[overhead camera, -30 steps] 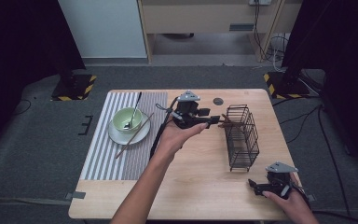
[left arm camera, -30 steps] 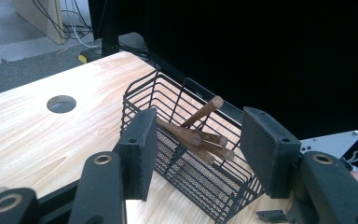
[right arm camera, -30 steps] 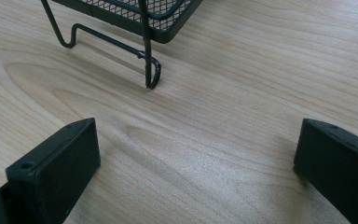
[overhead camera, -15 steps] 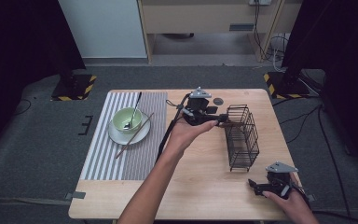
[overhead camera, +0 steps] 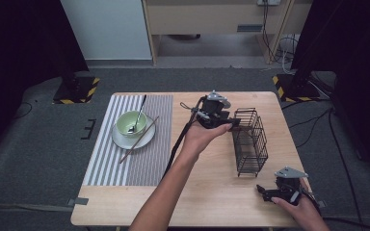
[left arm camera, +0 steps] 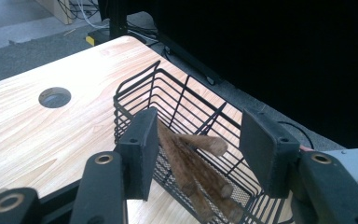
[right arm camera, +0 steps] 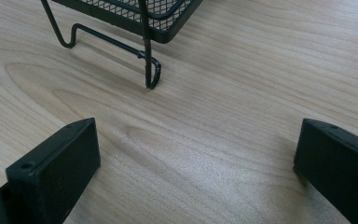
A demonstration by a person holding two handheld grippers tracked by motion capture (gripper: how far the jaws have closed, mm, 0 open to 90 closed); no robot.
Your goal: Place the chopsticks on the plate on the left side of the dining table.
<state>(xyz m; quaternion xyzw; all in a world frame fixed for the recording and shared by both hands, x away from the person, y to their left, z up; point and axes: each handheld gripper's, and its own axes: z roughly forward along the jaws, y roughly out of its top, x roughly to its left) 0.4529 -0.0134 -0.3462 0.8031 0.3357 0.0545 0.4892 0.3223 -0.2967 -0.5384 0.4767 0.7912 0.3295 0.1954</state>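
Now the left gripper (left arm camera: pixel 198 154) hovers over the basket (overhead camera: pixel 249 139), jaws wide, empty; lift clear without snagging wire. Right gripper (right arm camera: pixel 196 163) gapes, empty.

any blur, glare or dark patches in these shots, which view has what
High view: soft overall, with near-black areas at both sides beyond the table. Left gripper view: the wire basket is fairly sharp, the wooden sticks in it slightly soft, and the upper right background is black. Right gripper view: evenly lit wood with a mild sheen; the tongs at the bottom edge look blurred.
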